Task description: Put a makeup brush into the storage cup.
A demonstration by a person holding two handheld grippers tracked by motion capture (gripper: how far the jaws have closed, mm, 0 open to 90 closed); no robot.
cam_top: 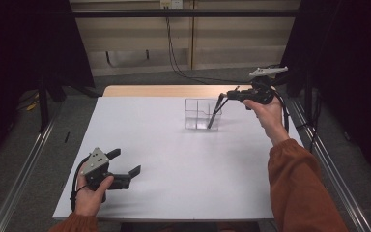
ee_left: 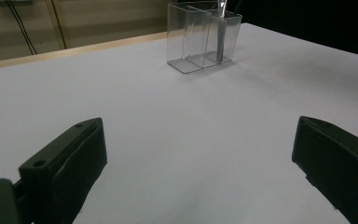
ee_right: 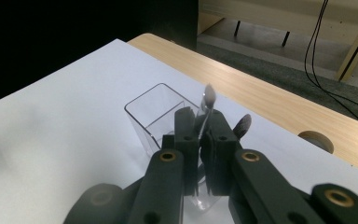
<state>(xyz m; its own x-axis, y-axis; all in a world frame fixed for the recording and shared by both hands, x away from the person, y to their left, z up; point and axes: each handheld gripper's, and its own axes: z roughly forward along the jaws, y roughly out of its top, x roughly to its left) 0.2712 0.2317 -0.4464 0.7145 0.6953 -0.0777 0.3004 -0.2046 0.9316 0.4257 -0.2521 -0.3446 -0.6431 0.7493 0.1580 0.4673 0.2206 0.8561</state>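
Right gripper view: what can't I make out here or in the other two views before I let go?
- Right gripper view: the right gripper and its fingers cover the utensil's shaft and most of the clear container.
- Left gripper view: the top edge cuts off the utensil's upper part.
- High view: utensil too small to identify; container's divider faint.
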